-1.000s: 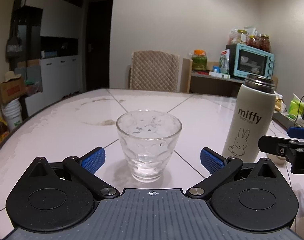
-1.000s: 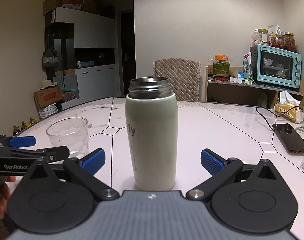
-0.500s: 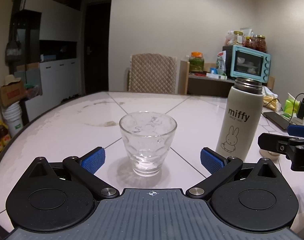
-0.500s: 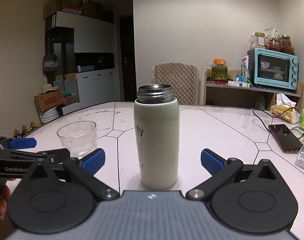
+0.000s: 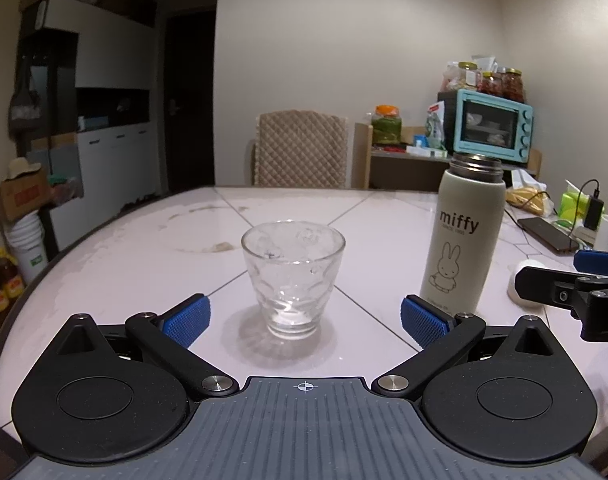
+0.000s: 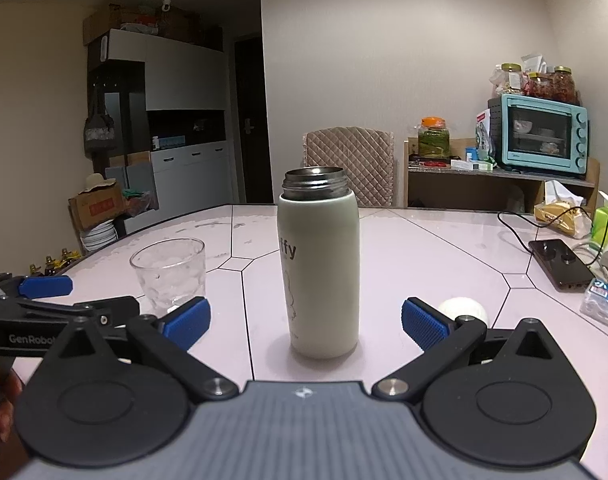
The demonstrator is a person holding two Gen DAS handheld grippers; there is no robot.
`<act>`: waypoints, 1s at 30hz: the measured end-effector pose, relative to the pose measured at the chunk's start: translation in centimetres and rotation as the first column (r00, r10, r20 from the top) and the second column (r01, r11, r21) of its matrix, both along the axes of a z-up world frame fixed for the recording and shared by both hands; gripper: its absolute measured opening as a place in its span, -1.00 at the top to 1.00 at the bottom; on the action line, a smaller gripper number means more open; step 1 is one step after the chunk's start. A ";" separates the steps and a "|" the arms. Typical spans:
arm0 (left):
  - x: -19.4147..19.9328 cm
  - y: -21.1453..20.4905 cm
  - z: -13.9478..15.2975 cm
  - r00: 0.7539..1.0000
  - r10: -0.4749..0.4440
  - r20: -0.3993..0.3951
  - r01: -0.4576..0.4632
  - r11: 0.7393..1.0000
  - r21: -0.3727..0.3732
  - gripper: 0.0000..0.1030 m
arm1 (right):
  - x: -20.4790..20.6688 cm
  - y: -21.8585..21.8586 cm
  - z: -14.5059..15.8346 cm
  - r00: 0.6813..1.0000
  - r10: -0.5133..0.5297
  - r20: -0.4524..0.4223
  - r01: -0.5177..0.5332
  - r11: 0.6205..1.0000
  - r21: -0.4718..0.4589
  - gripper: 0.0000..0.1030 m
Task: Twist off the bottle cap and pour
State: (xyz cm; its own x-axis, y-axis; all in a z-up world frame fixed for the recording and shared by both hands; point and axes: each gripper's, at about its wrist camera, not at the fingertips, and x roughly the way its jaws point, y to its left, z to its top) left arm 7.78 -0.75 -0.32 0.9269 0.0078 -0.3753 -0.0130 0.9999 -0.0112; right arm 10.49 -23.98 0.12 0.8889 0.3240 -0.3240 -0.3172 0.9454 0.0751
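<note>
A pale green "miffy" bottle [image 6: 319,272] stands upright on the white table with its steel neck uncapped. My right gripper [image 6: 306,320] is open, and the bottle stands just beyond its blue pads. The round white cap [image 6: 464,310] lies on the table behind the right pad. A clear drinking glass [image 5: 292,278] stands in front of my open left gripper [image 5: 304,318], a little past its pads. From the left wrist the bottle [image 5: 464,232] is at the right, with the cap [image 5: 524,284] partly hidden behind the right gripper's finger.
A dark phone [image 6: 560,264] with a cable, a tissue pack [image 6: 604,300] and green boxes lie along the table's right side. A quilted chair [image 5: 300,148] stands at the far edge. Behind it, a shelf carries a teal oven [image 6: 542,136] and jars.
Both grippers have drawn back from the table's objects, so the glass and the bottle look smaller and farther off. The white cap has come into view by the right pad.
</note>
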 end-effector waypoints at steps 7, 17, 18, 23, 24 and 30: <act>-0.9 -0.5 0.1 1.000 -0.009 0.002 0.009 1.000 0.005 -1.00 | -1.2 -0.4 0.1 1.000 -0.012 0.002 0.012 1.000 0.001 -1.00; -2.6 -1.4 0.1 1.000 -0.021 0.011 0.021 1.000 0.013 -1.00 | -3.1 -1.0 0.1 1.000 -0.024 0.012 0.024 1.000 0.007 -1.00; -2.7 -1.5 0.1 1.000 -0.023 0.012 0.022 1.000 0.013 -1.00 | -3.2 -1.1 0.1 1.000 -0.025 0.012 0.025 1.000 0.008 -1.00; -3.2 -1.8 0.1 0.999 -0.028 0.016 0.028 1.000 0.011 -1.00 | -4.0 -1.4 -0.1 0.999 -0.032 0.013 0.032 0.999 0.009 -1.00; -3.3 -1.9 0.1 0.999 -0.030 0.017 0.030 0.999 0.011 -1.00 | -4.1 -1.5 -0.1 0.999 -0.034 0.013 0.034 0.999 0.009 -1.00; -3.9 -2.2 0.0 0.999 -0.037 0.017 0.037 0.999 0.009 -1.00 | -4.7 -1.8 -0.1 0.999 -0.039 0.017 0.039 0.999 0.016 -1.00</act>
State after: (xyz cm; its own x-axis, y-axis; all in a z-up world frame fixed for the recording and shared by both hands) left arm 3.86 -2.92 -0.28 0.9331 -0.0231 -0.3590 0.0240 0.9997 -0.0020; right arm 5.75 -25.76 0.06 0.9064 0.2937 -0.3037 -0.2812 0.9559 0.0852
